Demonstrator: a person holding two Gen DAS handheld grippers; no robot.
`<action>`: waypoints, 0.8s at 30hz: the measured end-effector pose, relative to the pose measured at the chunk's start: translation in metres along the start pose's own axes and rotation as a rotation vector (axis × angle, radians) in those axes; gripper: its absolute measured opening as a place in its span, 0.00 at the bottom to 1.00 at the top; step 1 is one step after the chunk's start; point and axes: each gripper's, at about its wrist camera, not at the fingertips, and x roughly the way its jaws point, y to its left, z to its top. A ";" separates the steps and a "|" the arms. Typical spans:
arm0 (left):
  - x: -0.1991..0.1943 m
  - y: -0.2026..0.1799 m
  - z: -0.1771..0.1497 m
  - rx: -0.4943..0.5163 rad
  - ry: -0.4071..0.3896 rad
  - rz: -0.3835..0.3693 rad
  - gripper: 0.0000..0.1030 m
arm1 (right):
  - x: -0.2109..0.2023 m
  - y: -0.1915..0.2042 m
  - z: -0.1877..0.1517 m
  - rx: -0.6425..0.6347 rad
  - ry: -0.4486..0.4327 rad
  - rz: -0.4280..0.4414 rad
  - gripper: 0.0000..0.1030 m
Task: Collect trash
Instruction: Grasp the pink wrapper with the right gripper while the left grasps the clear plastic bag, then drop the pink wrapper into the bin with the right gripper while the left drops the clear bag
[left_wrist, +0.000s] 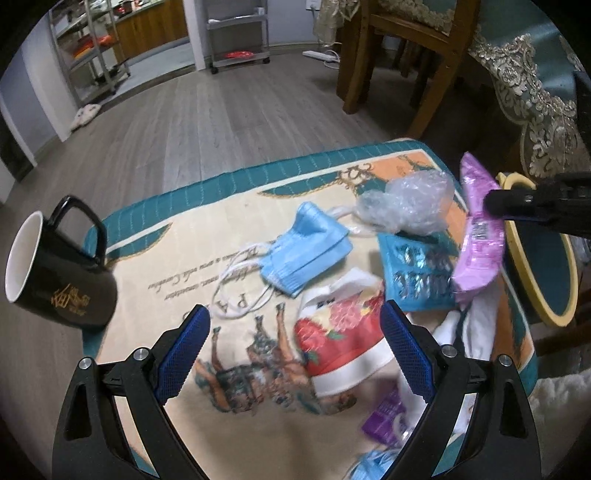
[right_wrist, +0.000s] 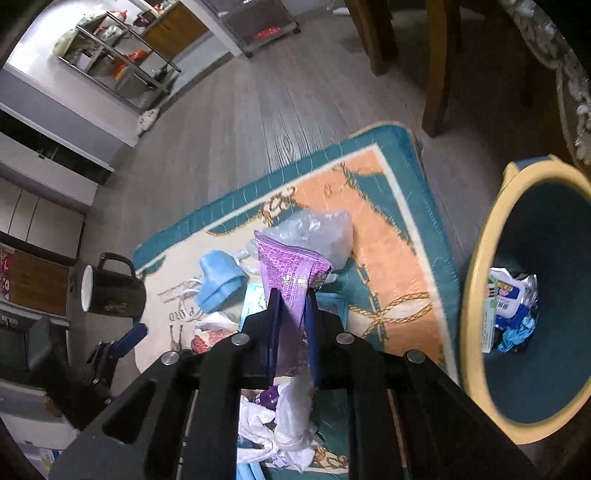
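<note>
Purple wrapper (right_wrist: 291, 273): your right gripper (right_wrist: 291, 325) has it clamped between both blue pads, most of the packet sticking out ahead of the fingertips; the grip sits low on the packet, so expect the free end to flop.
Right gripper, purpose: you hold the wrapper clear of the mat (right_wrist: 388, 236), likely so that it can travel sideways to the bin (right_wrist: 476, 288) without dragging other litter.
Left gripper (left_wrist: 295, 354): your jaws stand wide apart and hold nothing; they hang above the red-and-white packet (left_wrist: 340, 332), which lies flat on the mat between the two pads.
Left gripper, judgement: that spread suits a wide, flat packet; this looks like your next pick.
Blue mesh basket (left_wrist: 417, 269): it lies just beyond the red-and-white packet.
Blue face mask (left_wrist: 306, 251): loose on the mat, ear loops trailing toward you.
Clear crumpled plastic (left_wrist: 406, 203): behind the mask, resting against the basket's far edge.
Black mug (left_wrist: 55, 266): at the mat's left edge; probably not trash, so leave it.
Bin: yellow-rimmed, beside the mat on your right, mouth tilted toward you, some wrappers already inside.
</note>
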 end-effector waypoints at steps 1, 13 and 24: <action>0.000 -0.002 0.004 -0.002 -0.008 0.002 0.90 | -0.005 -0.002 0.001 0.002 -0.008 0.006 0.12; 0.034 -0.051 0.059 0.097 -0.047 -0.043 0.90 | -0.050 -0.040 0.024 0.004 -0.123 -0.068 0.12; 0.071 -0.100 0.081 0.226 -0.015 -0.081 0.87 | -0.053 -0.071 0.029 0.015 -0.115 -0.110 0.12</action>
